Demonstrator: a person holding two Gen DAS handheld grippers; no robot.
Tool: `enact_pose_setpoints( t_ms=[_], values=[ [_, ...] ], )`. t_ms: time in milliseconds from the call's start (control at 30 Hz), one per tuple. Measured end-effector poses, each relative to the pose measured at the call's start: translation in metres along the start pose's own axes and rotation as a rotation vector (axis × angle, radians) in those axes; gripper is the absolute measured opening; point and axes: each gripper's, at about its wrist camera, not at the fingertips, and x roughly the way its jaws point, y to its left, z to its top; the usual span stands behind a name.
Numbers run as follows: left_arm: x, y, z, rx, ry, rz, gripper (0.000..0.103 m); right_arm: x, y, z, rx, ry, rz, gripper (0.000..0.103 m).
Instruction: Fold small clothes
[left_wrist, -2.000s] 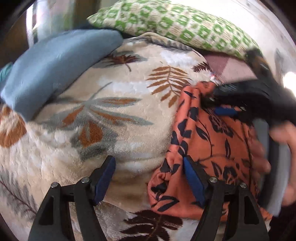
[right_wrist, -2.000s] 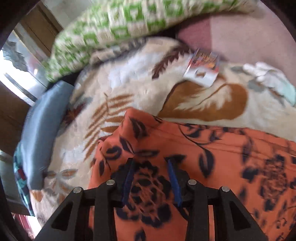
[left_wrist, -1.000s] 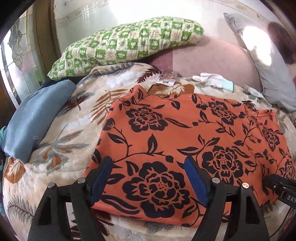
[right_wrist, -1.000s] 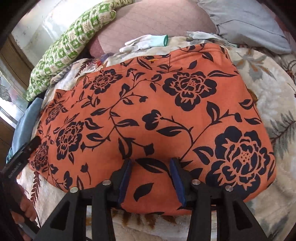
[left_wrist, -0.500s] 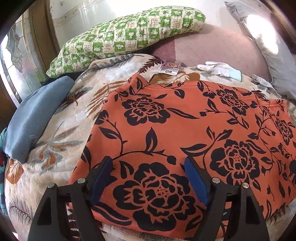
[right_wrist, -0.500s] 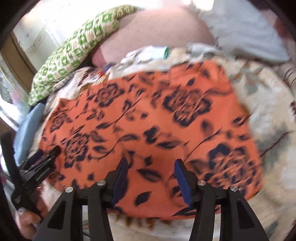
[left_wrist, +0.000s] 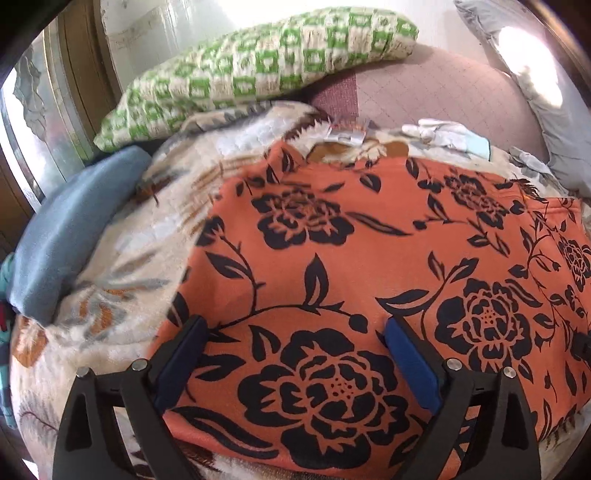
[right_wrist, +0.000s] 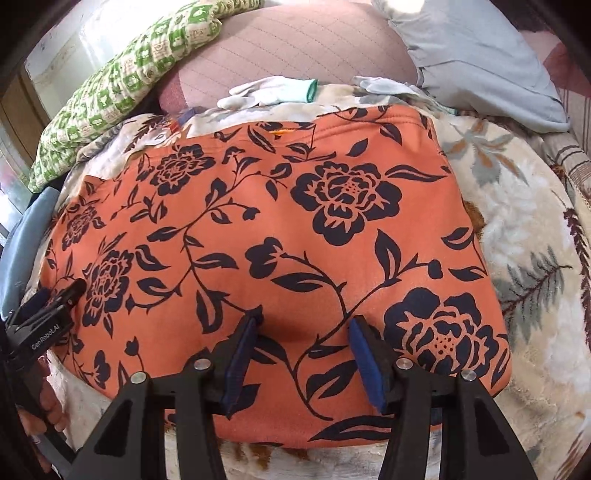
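Note:
An orange garment with a black flower print (left_wrist: 369, 240) (right_wrist: 277, 221) lies spread flat on the leaf-patterned blanket (right_wrist: 535, 258). My left gripper (left_wrist: 295, 325) hangs over the garment's near left part. Its jaws are opening wide, and the cloth lies flat beneath them, unpinched. My right gripper (right_wrist: 306, 319) stands over the near edge further right, its blue pads apart with flat cloth below and nothing squeezed. In the right wrist view the left gripper (right_wrist: 55, 299) shows at the garment's left edge, with a hand (right_wrist: 48, 402) behind it.
A green checked pillow (left_wrist: 258, 70) and a grey pillow (right_wrist: 480, 62) lie at the back. A blue cushion (left_wrist: 66, 236) sits left of the garment. White gloves (right_wrist: 269, 92) and a small packet (left_wrist: 347, 134) lie just beyond its far edge.
Two seconds ago the garment hung bunched from the right gripper; it now lies flat. Since then both pairs of jaws have widened, the left much more, and both hands have stayed nearly still.

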Motion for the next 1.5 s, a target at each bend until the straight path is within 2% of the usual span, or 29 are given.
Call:
enact_pose_setpoints(
  t_ms=[100,233,333,367,433,500,567,600,700,833,900,967,1033,1067,1167,1233,1300,1367,1500],
  values=[
    [-0.02,0.0,0.005,0.024,-0.084,0.029,0.097,-0.007,0.0,0.003,-0.007,-0.032,-0.004,0.057],
    [-0.03,0.02,0.01,-0.07,-0.108,0.004,0.097,-0.016,-0.016,0.014,0.031,-0.085,-0.042,0.057],
    [-0.023,0.021,0.01,-0.064,-0.062,-0.053,0.097,-0.015,-0.044,0.02,0.133,-0.061,-0.016,0.055],
    [-0.019,0.017,0.009,-0.049,-0.034,-0.081,0.097,-0.012,-0.049,0.021,0.147,-0.047,-0.005,0.05],
    [-0.009,0.006,0.003,0.001,0.027,-0.12,0.097,-0.005,-0.051,0.023,0.134,-0.009,-0.018,0.037],
    [0.005,-0.009,-0.005,0.073,0.107,-0.116,0.097,0.001,-0.046,0.023,0.097,0.014,-0.038,0.036],
    [0.005,-0.012,-0.006,0.101,0.079,-0.105,0.097,0.006,-0.04,0.023,0.061,0.035,-0.059,0.036],
    [0.005,-0.01,-0.004,0.098,0.09,-0.116,0.097,0.006,-0.04,0.024,0.056,0.037,-0.062,0.036],
    [0.003,0.011,0.007,0.005,0.07,-0.142,0.097,0.0,-0.049,0.028,0.106,0.029,-0.005,0.036],
    [0.002,0.05,0.028,-0.114,0.003,-0.093,0.097,-0.019,-0.062,0.043,0.144,-0.086,0.041,0.037],
    [0.008,0.072,0.034,-0.163,0.014,-0.062,0.097,-0.022,-0.068,0.048,0.161,-0.118,0.067,0.037],
    [0.022,0.091,0.033,-0.217,0.059,-0.036,0.097,-0.01,-0.076,0.052,0.195,-0.074,0.093,0.037],
    [0.036,0.112,0.028,-0.298,0.131,-0.041,0.097,0.017,-0.077,0.05,0.181,0.045,0.105,0.037],
    [0.041,0.121,0.025,-0.34,0.161,-0.046,0.097,0.025,-0.078,0.048,0.184,0.062,0.103,0.038],
    [0.04,0.149,0.019,-0.489,0.169,-0.089,0.097,0.013,-0.075,0.051,0.193,0.046,0.112,0.037],
    [0.031,0.151,0.016,-0.509,0.161,-0.1,0.097,-0.001,-0.077,0.051,0.212,0.021,0.168,0.037],
    [0.026,0.148,0.015,-0.471,0.168,-0.122,0.097,-0.012,-0.082,0.049,0.228,0.015,0.179,0.039],
    [0.021,0.142,0.013,-0.429,0.174,-0.135,0.097,-0.022,-0.092,0.047,0.246,0.012,0.18,0.064],
    [0.02,0.133,0.004,-0.38,0.237,-0.183,0.097,-0.032,-0.117,0.03,0.314,0.037,0.2,0.065]
  ],
)
